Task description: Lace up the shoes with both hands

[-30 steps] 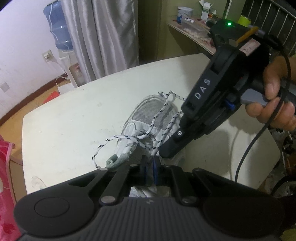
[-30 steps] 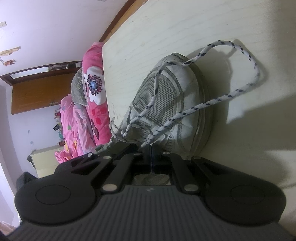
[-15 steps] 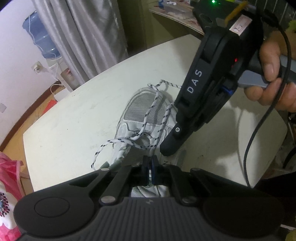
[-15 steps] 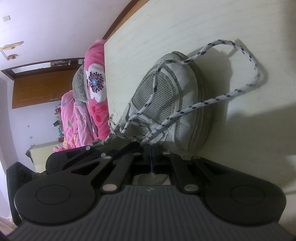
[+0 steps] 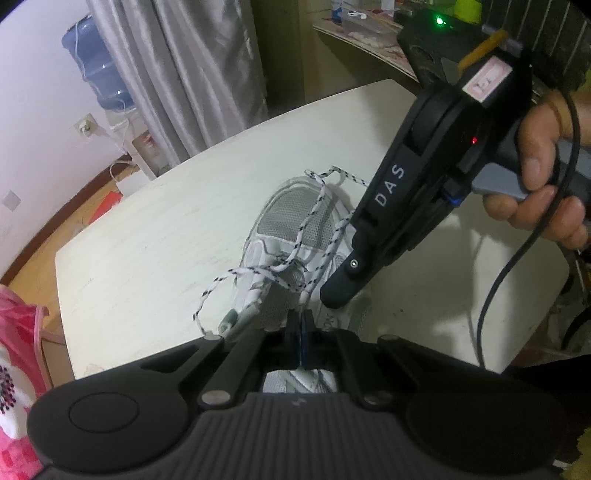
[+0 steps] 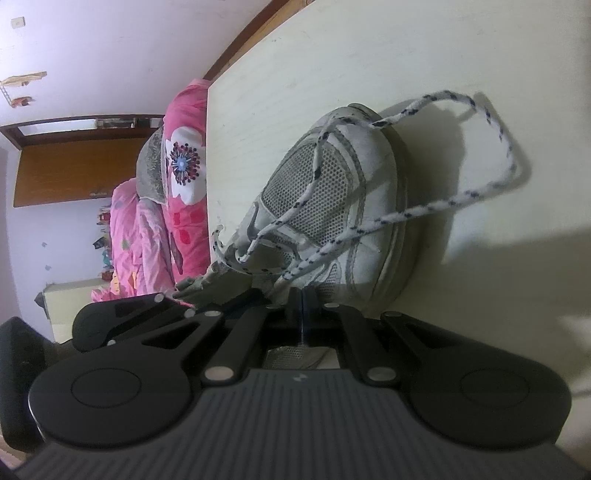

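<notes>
A white and grey mesh shoe (image 5: 295, 214) (image 6: 332, 184) lies on the cream table (image 5: 147, 240) (image 6: 295, 55). Its white, dark-flecked lace (image 5: 332, 247) (image 6: 424, 210) loops past the toe and runs back over the tongue. My left gripper (image 5: 301, 319) points steeply down over the tongue with its jaws shut, and the lace's white tip runs into them. My right gripper (image 5: 334, 297) (image 6: 302, 297), held by a hand (image 5: 535, 184), comes in from the right. It is shut, the same taut strand ends at its fingertips, and the two grippers' tips nearly touch.
A blue water bottle on a dispenser (image 5: 96, 81) and grey curtains (image 5: 184, 74) stand beyond the table's far edge. A cluttered shelf (image 5: 369, 22) is at the back right. Pink flowered bedding (image 6: 147, 206) lies beside the table. A black cable (image 5: 517, 266) hangs from the right gripper.
My left jaws have closed their last small gap at the lace tip. The left gripper has shifted slightly, and its body now shows in the right wrist view. The right gripper kept still.
</notes>
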Demonstrator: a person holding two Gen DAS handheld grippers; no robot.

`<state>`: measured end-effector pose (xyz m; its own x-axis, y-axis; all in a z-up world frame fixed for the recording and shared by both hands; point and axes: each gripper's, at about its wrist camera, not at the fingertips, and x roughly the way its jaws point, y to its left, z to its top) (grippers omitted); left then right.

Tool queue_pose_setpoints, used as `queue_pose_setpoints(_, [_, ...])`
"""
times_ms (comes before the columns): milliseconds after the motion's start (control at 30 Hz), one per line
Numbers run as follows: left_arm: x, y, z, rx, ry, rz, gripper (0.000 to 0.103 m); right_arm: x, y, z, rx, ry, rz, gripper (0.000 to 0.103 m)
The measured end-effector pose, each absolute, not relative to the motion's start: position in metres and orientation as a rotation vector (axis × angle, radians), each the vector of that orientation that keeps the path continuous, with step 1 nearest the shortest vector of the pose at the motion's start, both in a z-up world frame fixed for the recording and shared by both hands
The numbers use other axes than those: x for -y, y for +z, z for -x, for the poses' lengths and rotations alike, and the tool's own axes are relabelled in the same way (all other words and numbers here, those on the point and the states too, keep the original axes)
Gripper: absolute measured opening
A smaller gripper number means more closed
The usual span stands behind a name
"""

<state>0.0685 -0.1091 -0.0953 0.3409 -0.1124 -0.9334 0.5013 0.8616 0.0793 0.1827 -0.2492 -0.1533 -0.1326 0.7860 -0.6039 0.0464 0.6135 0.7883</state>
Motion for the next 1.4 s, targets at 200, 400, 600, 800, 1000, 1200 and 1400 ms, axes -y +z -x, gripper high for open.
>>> queue_pose_setpoints(200, [0.098,-0.078,-0.059,-1.168,-0.398,-0.347,0.0,0.249,-0.154,-0.182,-1.588,0.723,-0.708,0.0])
queue_pose_setpoints(400, [0.108,-0.08,-0.063,-1.11,-0.394,-0.358,0.009,0.25,-0.155,-0.181,-1.585,0.717,-0.715,0.0])
queue_pose_setpoints(600, [0.124,-0.101,-0.074,-1.118,-0.405,-0.437,0.009,0.251,-0.153,-0.179,-1.579,0.717,-0.707,0.0])
queue_pose_setpoints(800, [0.127,-0.106,-0.074,-1.155,-0.407,-0.466,0.005,0.251,-0.154,-0.179,-1.578,0.72,-0.72,0.0])
queue_pose_setpoints(1000, [0.132,-0.107,-0.075,-1.181,-0.387,-0.471,0.005,0.254,-0.156,-0.178,-1.578,0.716,-0.739,0.0])
queue_pose_setpoints(1200, [0.134,-0.107,-0.068,-1.151,-0.365,-0.475,0.002,0.256,-0.157,-0.178,-1.578,0.716,-0.747,0.0])
queue_pose_setpoints(1400, [0.127,-0.096,-0.059,-1.17,-0.324,-0.401,0.001,0.258,-0.158,-0.176,-1.575,0.719,-0.754,0.0])
